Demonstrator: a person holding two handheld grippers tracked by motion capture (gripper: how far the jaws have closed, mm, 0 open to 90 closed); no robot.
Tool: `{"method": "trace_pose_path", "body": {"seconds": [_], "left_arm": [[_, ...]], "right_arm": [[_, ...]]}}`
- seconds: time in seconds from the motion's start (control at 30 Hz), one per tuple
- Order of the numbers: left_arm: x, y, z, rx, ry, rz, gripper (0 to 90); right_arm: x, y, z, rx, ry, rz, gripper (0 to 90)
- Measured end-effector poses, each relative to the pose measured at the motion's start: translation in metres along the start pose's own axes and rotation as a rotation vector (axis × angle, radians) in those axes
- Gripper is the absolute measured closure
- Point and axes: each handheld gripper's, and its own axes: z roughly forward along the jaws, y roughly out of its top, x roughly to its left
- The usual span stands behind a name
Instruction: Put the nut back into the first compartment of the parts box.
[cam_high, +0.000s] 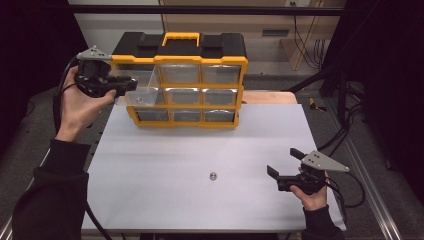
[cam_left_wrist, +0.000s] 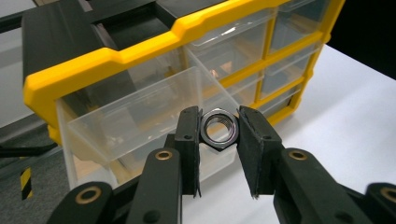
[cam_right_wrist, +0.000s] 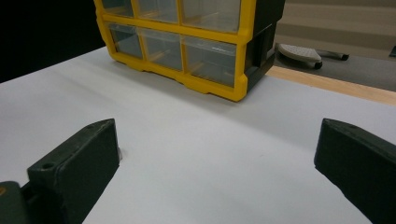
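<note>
The left hand-held gripper (cam_left_wrist: 219, 135) pinches a steel hex nut (cam_left_wrist: 219, 129) above the pulled-out clear drawer (cam_left_wrist: 140, 121).

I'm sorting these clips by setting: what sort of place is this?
Probably a lab or workshop test bench: a white table with a yellow parts organizer, cables along the back wall, and hand-held grippers, the left gripper holding a nut.
</note>
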Motion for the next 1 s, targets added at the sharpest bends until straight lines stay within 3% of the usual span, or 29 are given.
{"method": "trace_pose_path", "body": {"seconds": [0.43,1.0], "left_arm": [[0.024,-0.003,0.011,0.01,0.046,-0.043,69.3],[0.035,-0.01,0.025,0.044,0.086,-0.054,69.2]], "right_arm": [[0.0,0.0,0.0,0.001,0.002,0.002,0.5],[0.001,0.0,0.001,0.004,-0.001,0.004,0.5]]}}
